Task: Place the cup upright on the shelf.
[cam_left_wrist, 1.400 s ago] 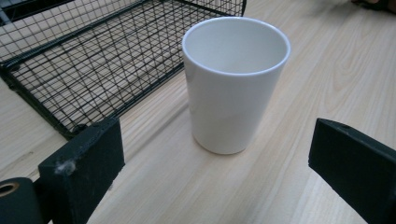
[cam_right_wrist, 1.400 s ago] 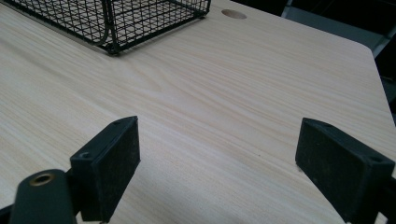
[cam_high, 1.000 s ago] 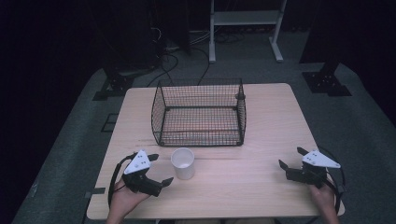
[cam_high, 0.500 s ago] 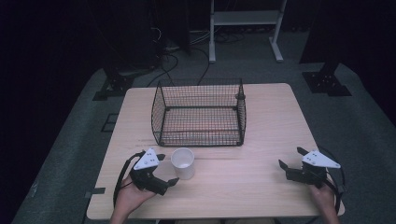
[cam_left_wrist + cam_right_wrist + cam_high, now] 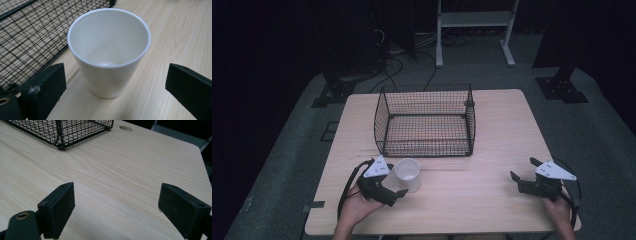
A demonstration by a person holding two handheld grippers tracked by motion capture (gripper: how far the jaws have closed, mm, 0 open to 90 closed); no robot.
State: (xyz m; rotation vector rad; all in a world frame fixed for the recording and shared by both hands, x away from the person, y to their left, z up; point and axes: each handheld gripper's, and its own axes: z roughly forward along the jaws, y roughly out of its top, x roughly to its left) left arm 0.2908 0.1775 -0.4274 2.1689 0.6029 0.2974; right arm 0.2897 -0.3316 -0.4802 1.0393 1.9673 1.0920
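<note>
Your high view is dim and a little soft: the pale table (image 5: 492, 150) catches the light while the floor and room around it sink into near black. In your left gripper view the white cup (image 5: 109, 50) is evenly lit and sharp, with a small glint inside and a faint shadow at its base. Your right gripper view is bright and clear, its black pads (image 5: 60, 206) blurring slightly up close.

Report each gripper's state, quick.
Left gripper: open, jaws either side of the white cup, not touching it.
Right gripper: open, holding nothing, over the table.
</note>
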